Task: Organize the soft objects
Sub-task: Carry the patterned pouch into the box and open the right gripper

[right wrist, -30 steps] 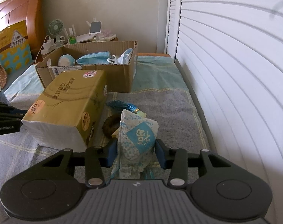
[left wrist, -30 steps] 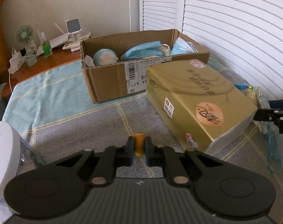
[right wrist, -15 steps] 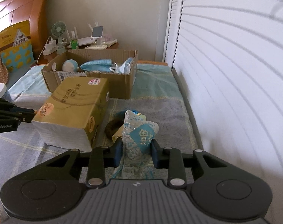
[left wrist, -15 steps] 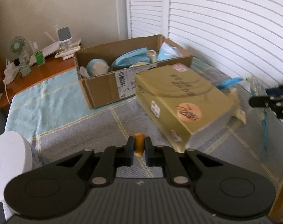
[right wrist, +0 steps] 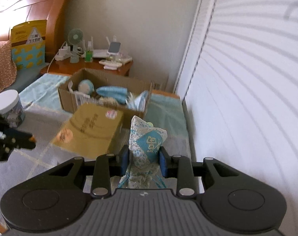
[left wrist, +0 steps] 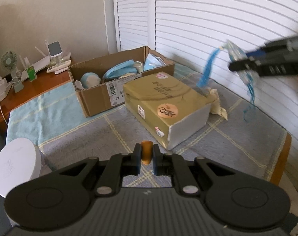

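My right gripper [right wrist: 143,160] is shut on a blue and white patterned cloth pouch [right wrist: 147,147] with blue tassels and holds it in the air above the bed; it shows blurred in the left wrist view [left wrist: 237,57]. My left gripper [left wrist: 146,155] is shut on a small orange piece [left wrist: 146,152] and hovers low over the blanket. An open cardboard box [left wrist: 96,96] [right wrist: 70,96] at the back holds blue masks and other soft items. A gold tissue pack [left wrist: 164,102] [right wrist: 94,129] lies in front of it.
A white-lidded jar [left wrist: 17,167] [right wrist: 5,106] stands at the left. A cream cloth [left wrist: 217,106] lies beside the tissue pack. A wooden nightstand [right wrist: 94,66] with a fan and gadgets is behind the box. White shutters [left wrist: 227,29] run along the right.
My right gripper has lifted the pouch up off the bed, tassels swinging. My left gripper has pulled back and up a little, still shut on the orange piece.
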`<state>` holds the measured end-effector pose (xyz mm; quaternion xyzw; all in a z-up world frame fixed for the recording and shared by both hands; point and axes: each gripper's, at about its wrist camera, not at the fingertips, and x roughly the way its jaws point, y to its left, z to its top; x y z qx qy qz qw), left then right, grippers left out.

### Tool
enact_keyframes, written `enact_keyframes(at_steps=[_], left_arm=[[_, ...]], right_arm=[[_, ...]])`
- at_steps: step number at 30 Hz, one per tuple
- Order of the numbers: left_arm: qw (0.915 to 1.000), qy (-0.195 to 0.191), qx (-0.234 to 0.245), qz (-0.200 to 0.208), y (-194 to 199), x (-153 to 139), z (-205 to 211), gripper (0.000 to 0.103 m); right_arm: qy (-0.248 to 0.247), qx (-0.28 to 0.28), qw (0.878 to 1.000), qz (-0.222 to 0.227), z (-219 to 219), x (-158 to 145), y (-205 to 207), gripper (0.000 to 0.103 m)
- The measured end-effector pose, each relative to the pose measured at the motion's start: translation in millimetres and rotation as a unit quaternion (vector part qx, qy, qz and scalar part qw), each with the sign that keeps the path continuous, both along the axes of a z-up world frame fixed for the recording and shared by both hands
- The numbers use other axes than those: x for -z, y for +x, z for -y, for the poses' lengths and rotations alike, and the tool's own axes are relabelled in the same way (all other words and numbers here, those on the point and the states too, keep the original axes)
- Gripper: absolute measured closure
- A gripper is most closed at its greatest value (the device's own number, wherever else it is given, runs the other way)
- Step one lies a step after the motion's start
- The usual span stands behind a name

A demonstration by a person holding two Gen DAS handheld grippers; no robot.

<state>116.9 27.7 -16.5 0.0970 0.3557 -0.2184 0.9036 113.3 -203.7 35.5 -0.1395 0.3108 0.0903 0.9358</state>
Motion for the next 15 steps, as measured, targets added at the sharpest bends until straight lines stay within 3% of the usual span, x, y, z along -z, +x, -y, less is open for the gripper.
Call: enact_keyframes(at_steps=[15], left_arm=[[0.9997,-0.019,0.0,0.017,-2,-2,-16,0.094]], right_arm=[[-0.036,-0.047,0.997,0.039,-38,-48,85,0.067]])
